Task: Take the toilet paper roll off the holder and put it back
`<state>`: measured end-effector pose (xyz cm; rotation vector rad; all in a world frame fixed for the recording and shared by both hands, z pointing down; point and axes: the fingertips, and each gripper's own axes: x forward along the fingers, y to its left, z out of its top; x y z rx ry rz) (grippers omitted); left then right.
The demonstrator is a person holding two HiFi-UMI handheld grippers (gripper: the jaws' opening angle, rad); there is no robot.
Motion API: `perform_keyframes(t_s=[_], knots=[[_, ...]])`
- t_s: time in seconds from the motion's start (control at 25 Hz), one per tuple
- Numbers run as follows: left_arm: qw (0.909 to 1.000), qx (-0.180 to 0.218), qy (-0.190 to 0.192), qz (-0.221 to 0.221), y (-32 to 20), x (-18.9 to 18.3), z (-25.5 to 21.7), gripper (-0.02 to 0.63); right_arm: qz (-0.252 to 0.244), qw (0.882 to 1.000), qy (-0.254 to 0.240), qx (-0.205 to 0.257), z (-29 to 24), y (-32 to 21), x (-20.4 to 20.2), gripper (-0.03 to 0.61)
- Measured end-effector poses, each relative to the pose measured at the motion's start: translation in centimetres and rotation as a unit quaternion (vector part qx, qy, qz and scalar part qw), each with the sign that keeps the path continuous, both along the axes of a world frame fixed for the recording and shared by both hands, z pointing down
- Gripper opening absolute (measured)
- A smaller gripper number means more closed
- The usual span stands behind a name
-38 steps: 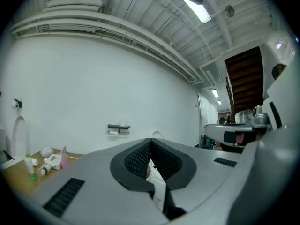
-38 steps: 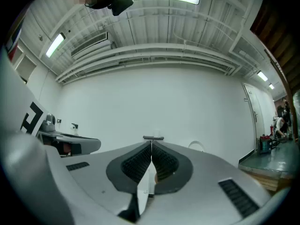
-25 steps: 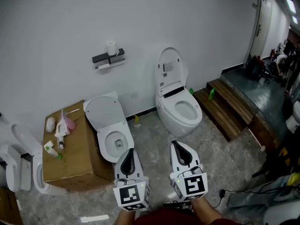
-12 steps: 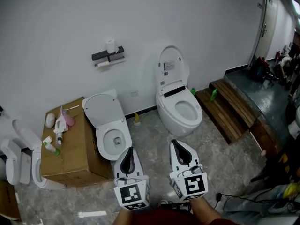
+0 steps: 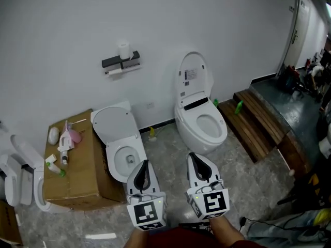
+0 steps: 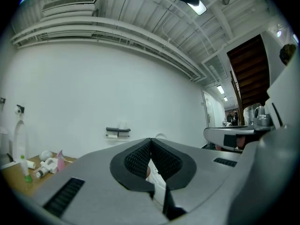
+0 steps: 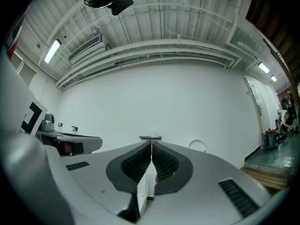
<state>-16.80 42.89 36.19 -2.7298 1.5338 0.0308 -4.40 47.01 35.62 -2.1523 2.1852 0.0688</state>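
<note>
The room is sliding slightly rightward in the head view as the person is moving. The left tool (image 5: 144, 165) and right tool (image 5: 195, 160) are riding pressed together, empty. This is probably the approach: the holder (image 5: 121, 62) is waiting well ahead, carrying two rolls, an upright roll (image 5: 123, 50) on top and a hanging roll (image 5: 115, 72) beneath. One tool will need to be opening once there.

I list: white wall (image 5: 62, 19), grey marbled floor (image 5: 166, 148), left toilet (image 5: 120, 150), right toilet (image 5: 200, 124), cardboard box (image 5: 77, 175), wooden steps (image 5: 256, 125), door (image 5: 299, 30).
</note>
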Motion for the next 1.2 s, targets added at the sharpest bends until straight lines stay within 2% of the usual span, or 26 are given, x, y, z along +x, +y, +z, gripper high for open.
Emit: perform_keyframes(t_s=[0.2,0.44,0.6,0.8,0.96,1.2], knots=[[0.9999,-0.002,0.013,0.001,-5.2,-1.4,-0.2,0.015,-0.002,1.000,0.007,0.000,-0.1,-5.4,-1.7,0.018],[0.9999,0.004,0.003,0.009,-11.5,-3.2,-0.3,0.015,0.008,1.000,0.015,-0.004,-0.5,-11.2,-3.4,0.018],[0.9997,0.006,0.017,0.016,-14.5,-4.1,-0.9,0.015,0.015,1.000,0.020,-0.003,-0.7,-14.4,-4.5,0.018],[0.9997,0.010,0.015,0.016,-17.6,-5.2,-0.6,0.015,0.018,0.999,0.026,-0.004,-0.6,-17.4,-5.4,0.018],[0.9995,0.002,0.027,0.016,-19.9,-4.5,-0.5,0.015,0.019,1.000,0.021,-0.002,-0.3,-19.7,-4.7,0.018],[0.9997,0.006,0.024,0.006,-24.0,-2.1,0.0,0.015,0.008,1.000,0.020,-0.001,0.3,-24.5,-2.1,0.018]])
